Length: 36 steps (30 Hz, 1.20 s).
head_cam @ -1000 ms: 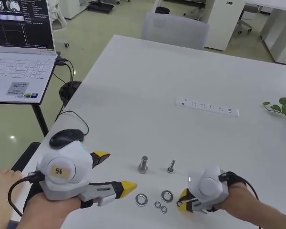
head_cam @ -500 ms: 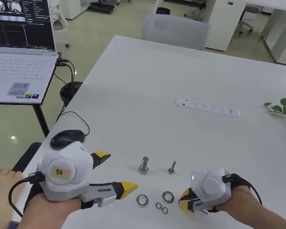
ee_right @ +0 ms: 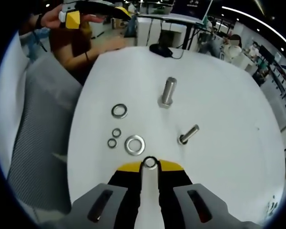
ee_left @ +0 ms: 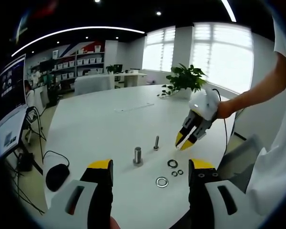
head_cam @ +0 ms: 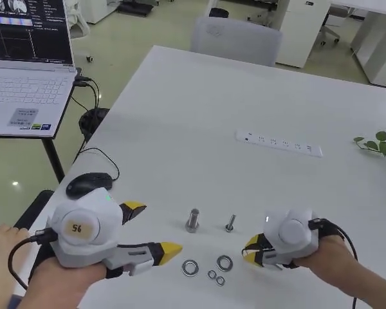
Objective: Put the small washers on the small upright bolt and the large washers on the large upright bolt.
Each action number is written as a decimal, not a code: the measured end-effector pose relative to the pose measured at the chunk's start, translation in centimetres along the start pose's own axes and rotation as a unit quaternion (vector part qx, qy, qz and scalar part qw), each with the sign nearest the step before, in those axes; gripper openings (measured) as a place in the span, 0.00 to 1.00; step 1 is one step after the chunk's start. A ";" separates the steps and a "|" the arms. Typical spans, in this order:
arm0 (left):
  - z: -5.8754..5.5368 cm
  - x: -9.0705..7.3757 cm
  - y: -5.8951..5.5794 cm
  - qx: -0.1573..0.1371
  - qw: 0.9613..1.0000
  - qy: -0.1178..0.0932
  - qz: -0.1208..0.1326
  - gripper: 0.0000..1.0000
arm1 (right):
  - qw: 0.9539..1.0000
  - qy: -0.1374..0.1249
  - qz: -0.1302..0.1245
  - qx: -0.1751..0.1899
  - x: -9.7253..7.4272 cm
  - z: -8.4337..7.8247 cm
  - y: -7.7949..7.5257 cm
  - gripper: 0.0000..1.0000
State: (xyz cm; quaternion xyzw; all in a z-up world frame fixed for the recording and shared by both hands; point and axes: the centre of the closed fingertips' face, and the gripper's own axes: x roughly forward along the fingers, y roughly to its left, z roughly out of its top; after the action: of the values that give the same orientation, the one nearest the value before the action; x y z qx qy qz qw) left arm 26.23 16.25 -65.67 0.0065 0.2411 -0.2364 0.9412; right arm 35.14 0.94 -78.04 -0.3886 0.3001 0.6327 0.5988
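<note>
A large upright bolt and a small upright bolt stand near the table's front edge. Before them lie two large washers and two small washers. My right gripper hovers just right of the washers, shut on a small washer pinched between its yellow tips; the small bolt leans ahead of it. My left gripper rests open at the left, with the large bolt and the washers ahead of its jaws.
A white power strip lies further back on the white table. A black mouse sits at the left edge, and a laptop stands on a side stand. A plant is at the right, a grey chair behind.
My right gripper has lifted from beside the loose washers and moved a little toward the small bolt. The left gripper and the bolts have stayed put.
</note>
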 end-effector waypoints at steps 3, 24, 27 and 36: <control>0.0 -0.1 0.0 0.000 1.000 0.000 0.000 0.64 | 1.000 -0.003 -0.007 -0.001 -0.4 0.4 -0.9 0.13; -0.3 -0.3 0.4 -0.006 1.000 0.000 0.008 0.64 | 0.999 -0.006 -0.021 -0.031 -0.8 4.2 -5.5 0.13; -0.3 -0.4 0.4 -0.007 1.000 -0.001 0.009 0.64 | 0.999 -0.003 -0.019 -0.036 -0.7 4.4 -5.8 0.13; -0.2 -0.5 0.4 -0.008 1.000 -0.001 0.009 0.64 | 0.999 0.011 -0.009 -0.047 0.2 4.4 -6.0 0.13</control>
State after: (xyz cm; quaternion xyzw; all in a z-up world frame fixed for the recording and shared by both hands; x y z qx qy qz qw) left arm 25.96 16.87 -65.71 0.0015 0.2420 -0.2256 0.9437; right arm 40.49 5.37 -75.41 -0.4260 0.2731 0.6362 0.5824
